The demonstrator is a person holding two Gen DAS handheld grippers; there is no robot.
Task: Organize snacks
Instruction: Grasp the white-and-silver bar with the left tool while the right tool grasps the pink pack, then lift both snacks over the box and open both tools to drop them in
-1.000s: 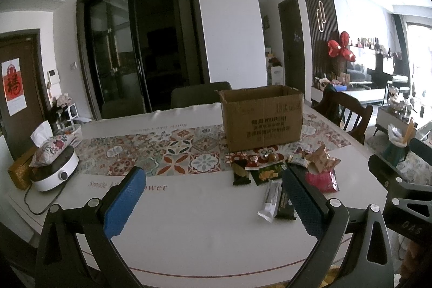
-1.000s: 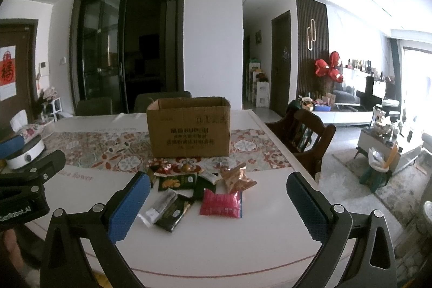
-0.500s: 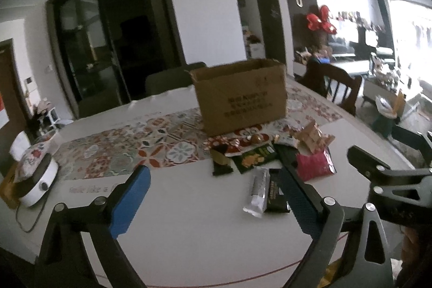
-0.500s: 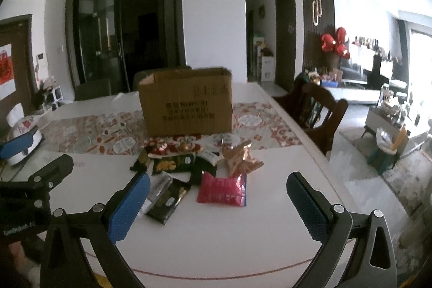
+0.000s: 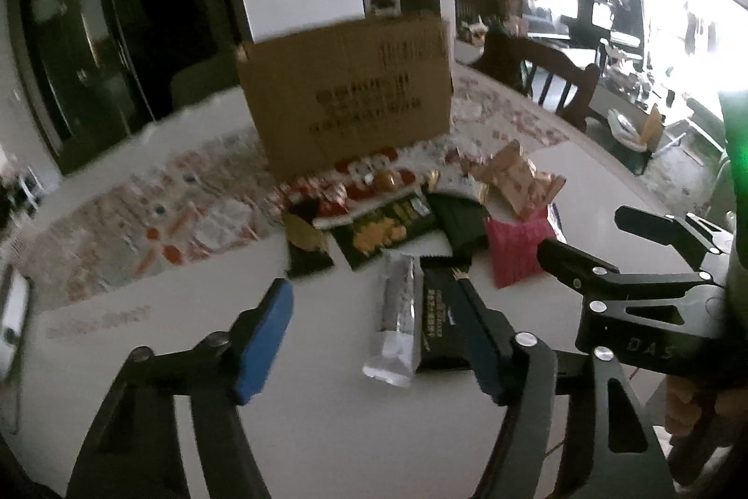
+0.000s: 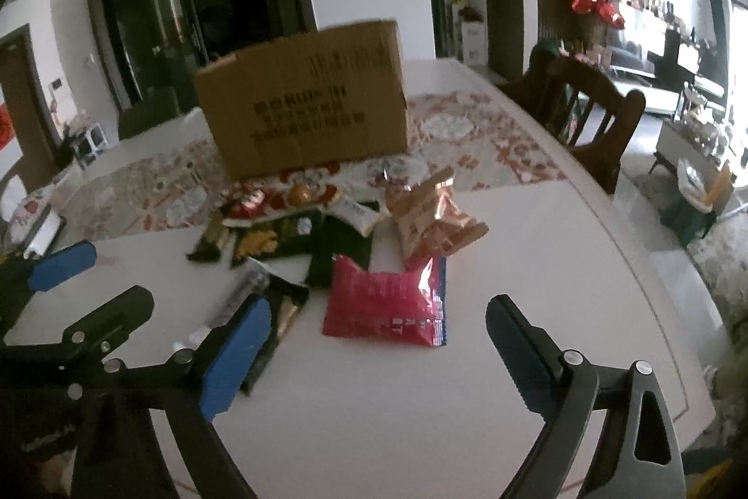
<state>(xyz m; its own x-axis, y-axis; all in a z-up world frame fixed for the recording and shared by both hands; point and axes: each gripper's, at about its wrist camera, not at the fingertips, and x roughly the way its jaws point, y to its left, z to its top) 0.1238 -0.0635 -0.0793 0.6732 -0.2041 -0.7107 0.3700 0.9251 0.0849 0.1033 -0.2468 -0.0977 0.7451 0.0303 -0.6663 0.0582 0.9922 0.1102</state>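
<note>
A pile of snack packets lies on the white table (image 5: 327,429) in front of an open cardboard box (image 5: 346,97). In the left wrist view I see a silver bar (image 5: 397,321), a black bar (image 5: 439,321), a green packet (image 5: 383,227) and a pink packet (image 5: 514,251). My left gripper (image 5: 369,340) is open and empty, just short of the silver bar. In the right wrist view the pink packet (image 6: 388,302) lies just ahead of my open, empty right gripper (image 6: 378,358), with a gold packet (image 6: 435,223) and the box (image 6: 304,111) behind.
A patterned runner (image 6: 467,143) crosses the table under the box. A wooden chair (image 6: 589,115) stands at the table's right side. The right gripper shows at the right of the left wrist view (image 5: 654,288). The table edge curves along the right (image 6: 654,288).
Both grippers have moved forward and down toward the snack pile, which now looks larger and closer. Both stay open and empty.
</note>
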